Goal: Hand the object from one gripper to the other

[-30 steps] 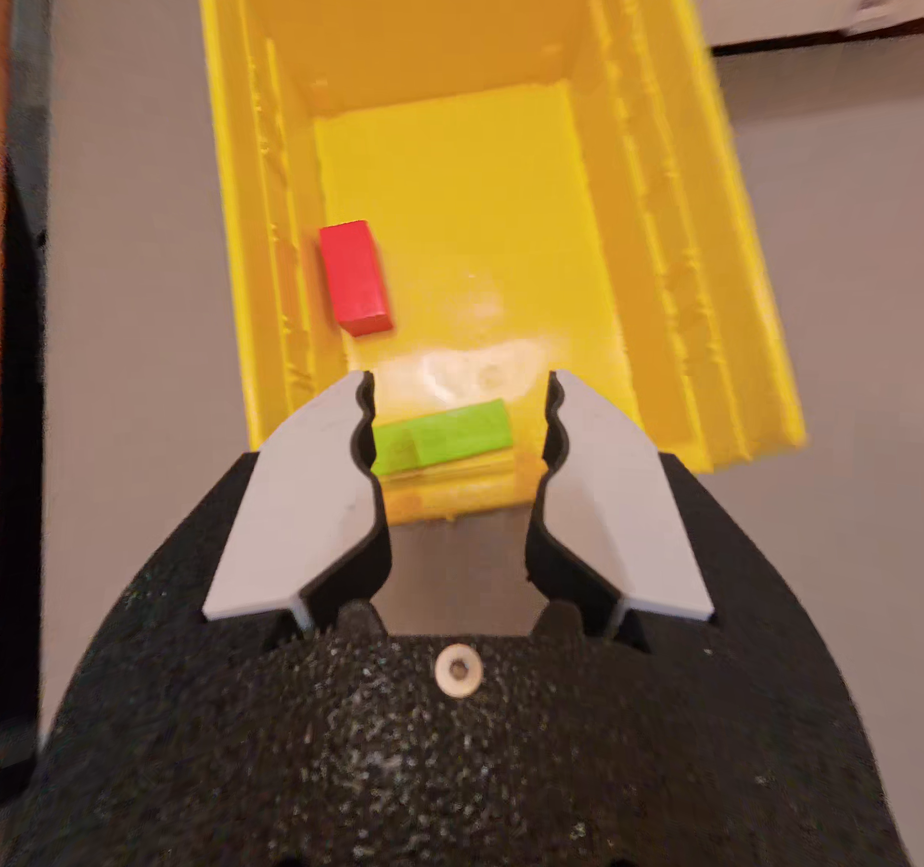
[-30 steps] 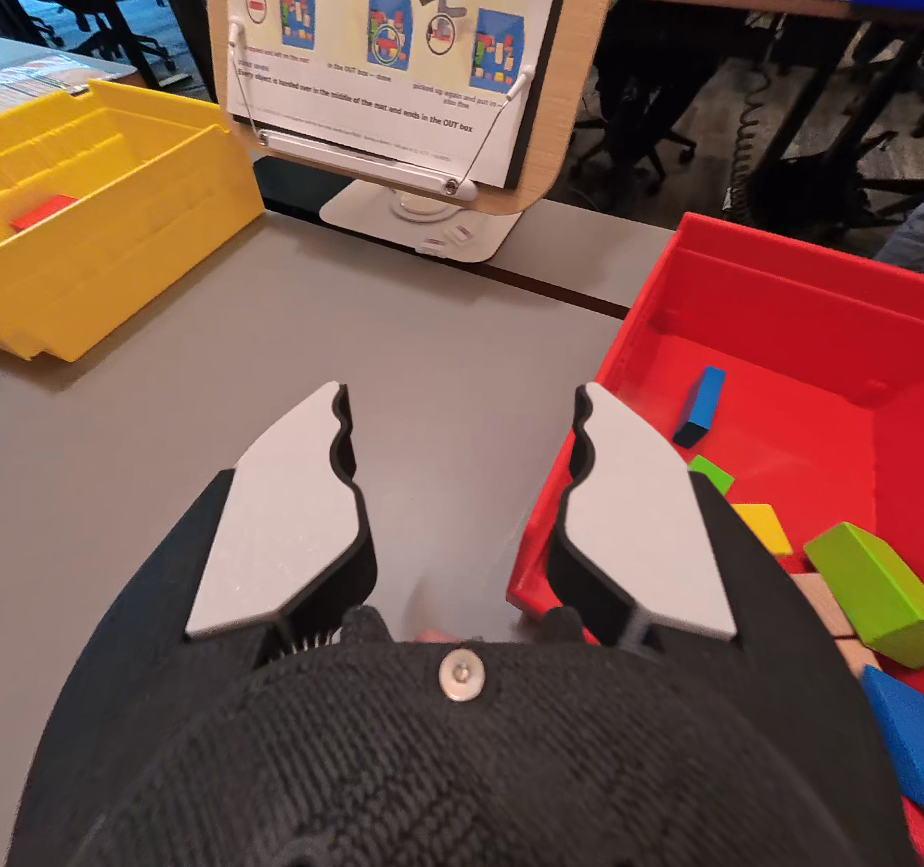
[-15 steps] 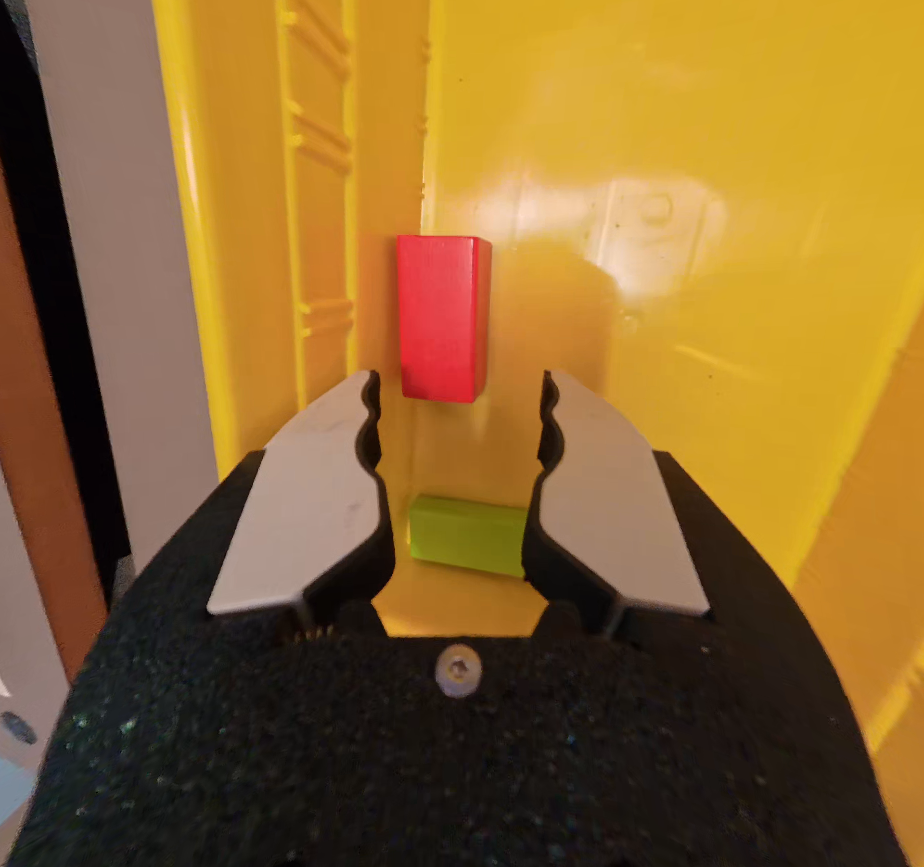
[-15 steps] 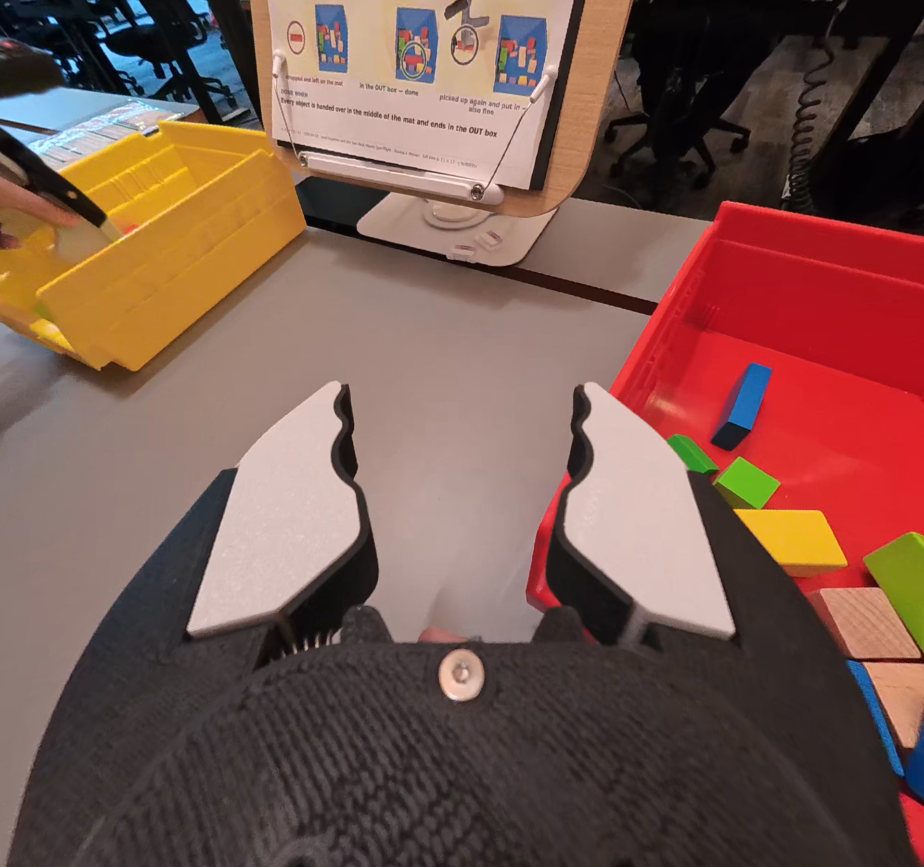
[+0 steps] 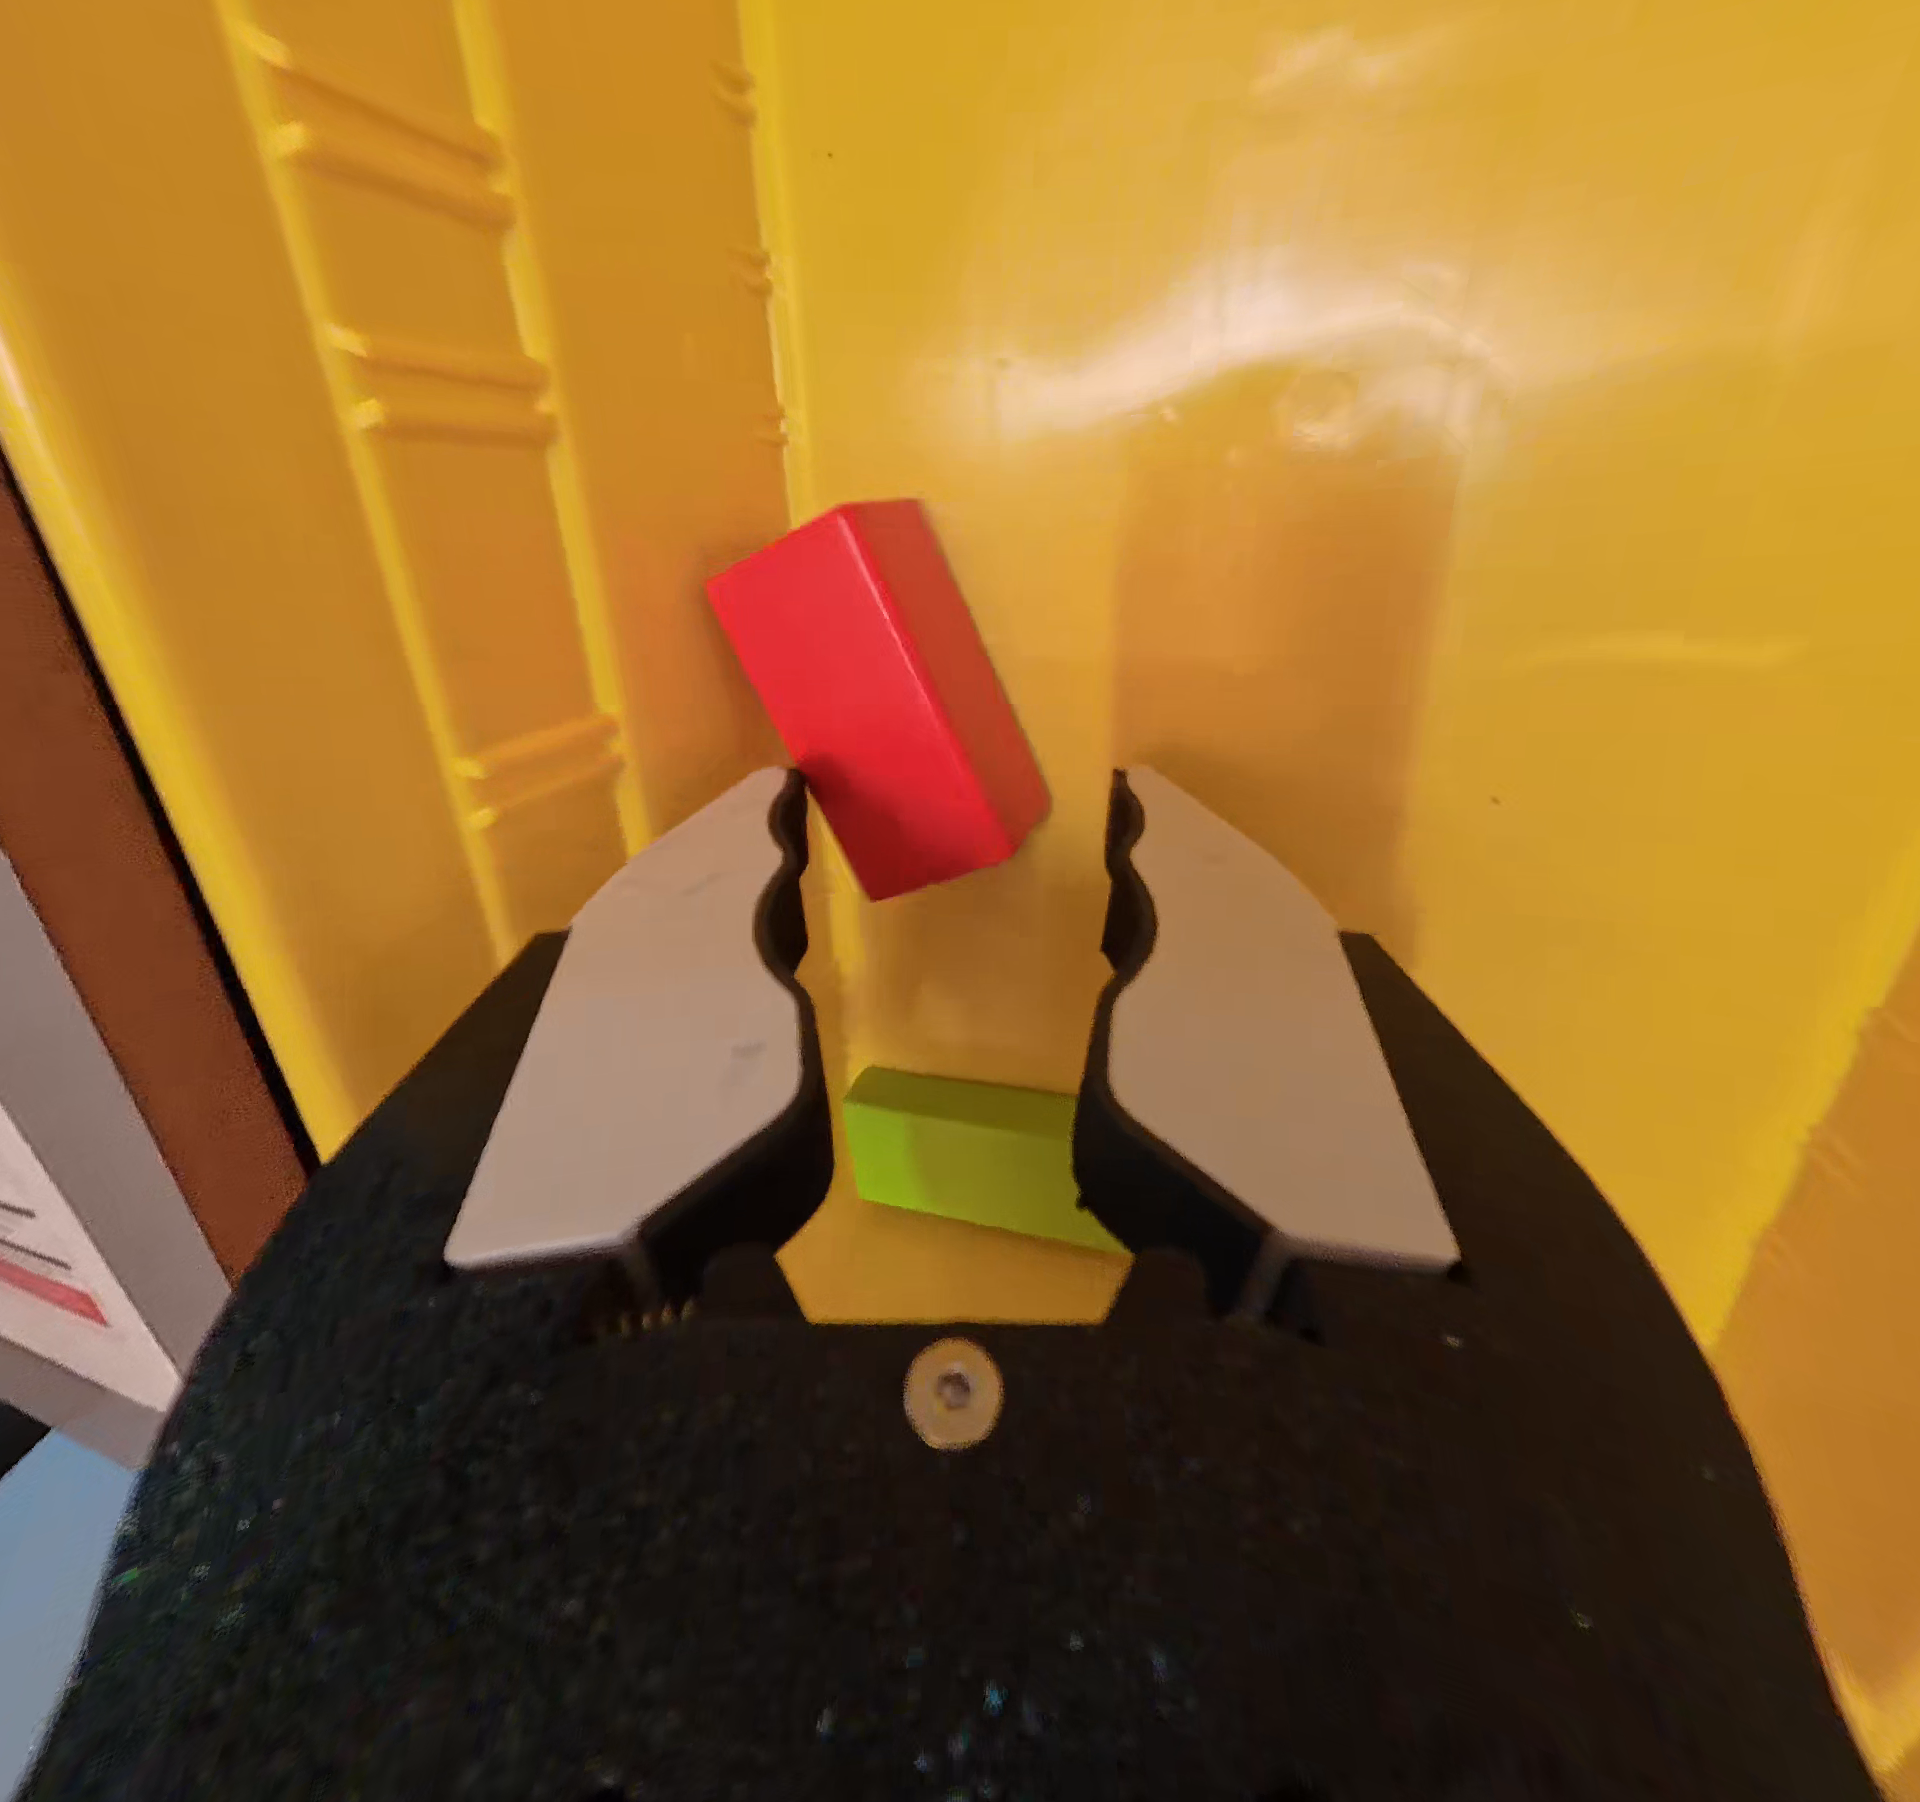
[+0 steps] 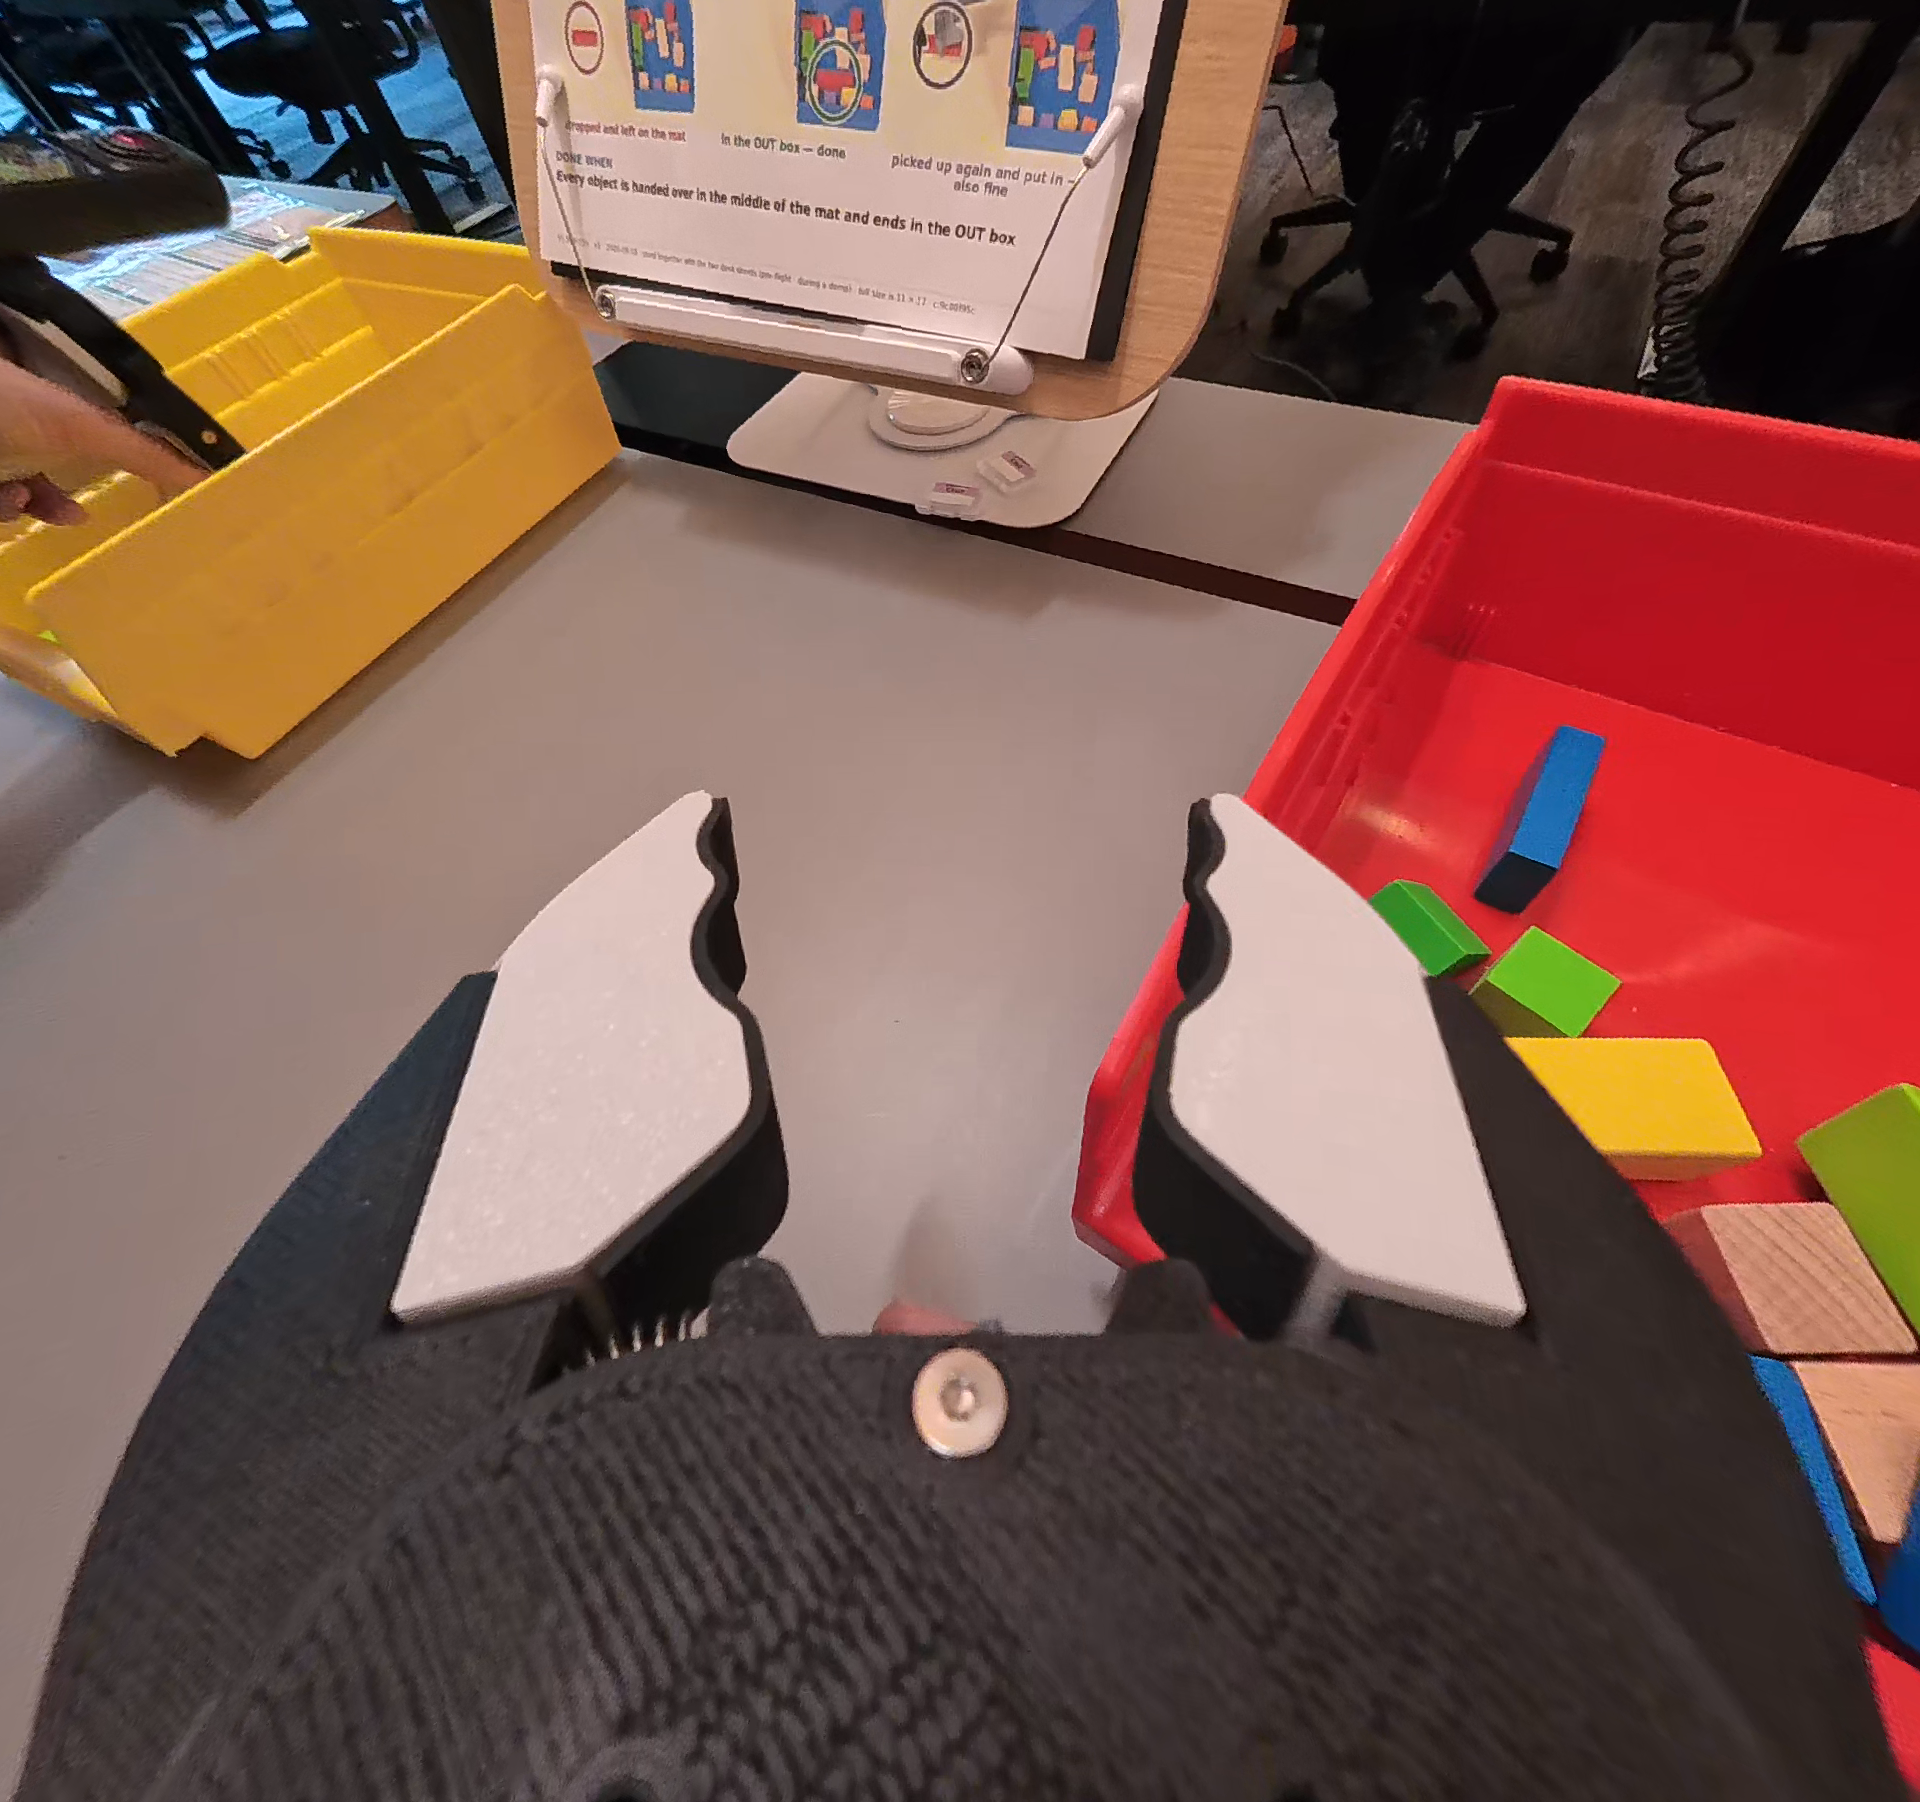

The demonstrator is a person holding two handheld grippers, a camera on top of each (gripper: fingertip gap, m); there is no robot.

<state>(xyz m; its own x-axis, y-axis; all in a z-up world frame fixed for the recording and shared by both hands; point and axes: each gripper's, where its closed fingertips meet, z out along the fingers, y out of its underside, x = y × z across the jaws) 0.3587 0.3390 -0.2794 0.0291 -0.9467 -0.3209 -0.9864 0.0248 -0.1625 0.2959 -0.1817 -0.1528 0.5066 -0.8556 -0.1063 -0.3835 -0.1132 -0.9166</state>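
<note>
My left jaws (image 5: 956, 796) stand apart around the small red painted wooden block (image 5: 873, 703), mid-frame in the yellow plastic bin (image 5: 1351, 298); light, rigid, slick, so I'd pinch its long flat sides. My right jaws (image 6: 961, 822) gape, bare.

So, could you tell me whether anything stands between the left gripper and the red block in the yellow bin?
Nothing visible does. The left gripper is open inside the yellow bin, with the red block tilted just ahead of its fingertips. The green block lies nearer the camera, not in the way.
</note>
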